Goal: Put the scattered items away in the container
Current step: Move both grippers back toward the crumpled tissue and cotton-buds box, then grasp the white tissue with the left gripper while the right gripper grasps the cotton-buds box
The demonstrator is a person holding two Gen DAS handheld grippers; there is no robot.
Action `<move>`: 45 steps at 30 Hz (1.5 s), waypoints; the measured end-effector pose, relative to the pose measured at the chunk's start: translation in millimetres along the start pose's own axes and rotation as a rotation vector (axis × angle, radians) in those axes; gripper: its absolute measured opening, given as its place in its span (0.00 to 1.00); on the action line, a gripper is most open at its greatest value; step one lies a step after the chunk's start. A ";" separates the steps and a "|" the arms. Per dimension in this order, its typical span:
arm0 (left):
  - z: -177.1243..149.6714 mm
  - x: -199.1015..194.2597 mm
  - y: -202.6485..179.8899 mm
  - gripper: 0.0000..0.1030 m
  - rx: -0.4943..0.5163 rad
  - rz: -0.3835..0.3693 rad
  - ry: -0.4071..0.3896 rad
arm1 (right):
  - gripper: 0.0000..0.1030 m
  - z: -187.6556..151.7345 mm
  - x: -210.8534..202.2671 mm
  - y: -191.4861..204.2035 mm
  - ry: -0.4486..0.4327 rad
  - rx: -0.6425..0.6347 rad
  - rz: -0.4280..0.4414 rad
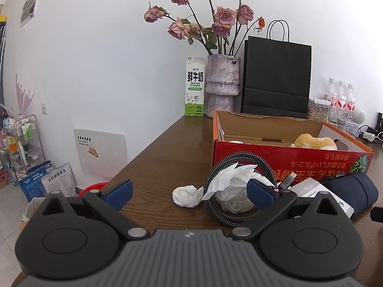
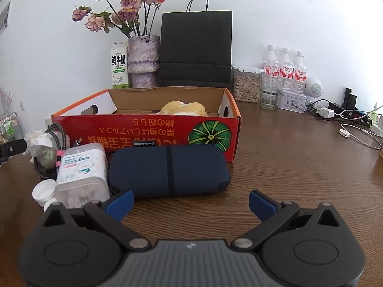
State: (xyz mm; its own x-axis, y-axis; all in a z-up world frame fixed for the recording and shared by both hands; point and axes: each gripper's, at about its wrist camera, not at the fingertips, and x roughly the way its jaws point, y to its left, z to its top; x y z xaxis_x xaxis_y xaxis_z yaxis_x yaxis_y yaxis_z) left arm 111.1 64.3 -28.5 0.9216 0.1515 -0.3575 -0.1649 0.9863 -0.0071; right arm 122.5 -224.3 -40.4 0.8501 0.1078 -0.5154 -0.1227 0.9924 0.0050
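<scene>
Both claws, left claw (image 1: pixel 190 192) and right claw (image 2: pixel 191 202), are spread wide and grip nothing. On the tabletop (image 2: pixel 275 172) just before the red box (image 2: pixel 148 131) lie a blue pouch (image 2: pixel 167 169), wipes tub (image 2: pixel 81 169), cable (image 1: pixel 215 177) and crumpled tissue (image 1: pixel 187 195). A yellow plush toy (image 2: pixel 183 108) sits inside the box.

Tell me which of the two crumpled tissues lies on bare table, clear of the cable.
The smaller tissue ball, left of the cable coil. The larger tissue sits inside and over the coil.
</scene>
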 end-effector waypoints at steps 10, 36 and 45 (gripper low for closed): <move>-0.3 -0.7 -3.5 1.00 0.023 -0.004 -0.013 | 1.00 0.4 -0.1 -0.6 -0.003 0.005 -0.002; 15.4 25.5 -31.2 1.00 0.092 -0.096 0.102 | 1.00 -0.4 0.6 -2.3 0.000 0.014 0.005; 16.1 20.4 -28.7 0.70 0.078 -0.119 0.047 | 1.00 -0.5 0.8 -5.3 0.003 0.034 0.012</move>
State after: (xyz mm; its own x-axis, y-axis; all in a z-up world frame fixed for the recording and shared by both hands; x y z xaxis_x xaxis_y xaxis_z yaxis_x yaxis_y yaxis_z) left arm 140.2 40.1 -20.5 0.9151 0.0316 -0.4019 -0.0260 0.9995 0.0195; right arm 123.6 -229.5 -41.2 0.8470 0.1195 -0.5179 -0.1154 0.9925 0.0403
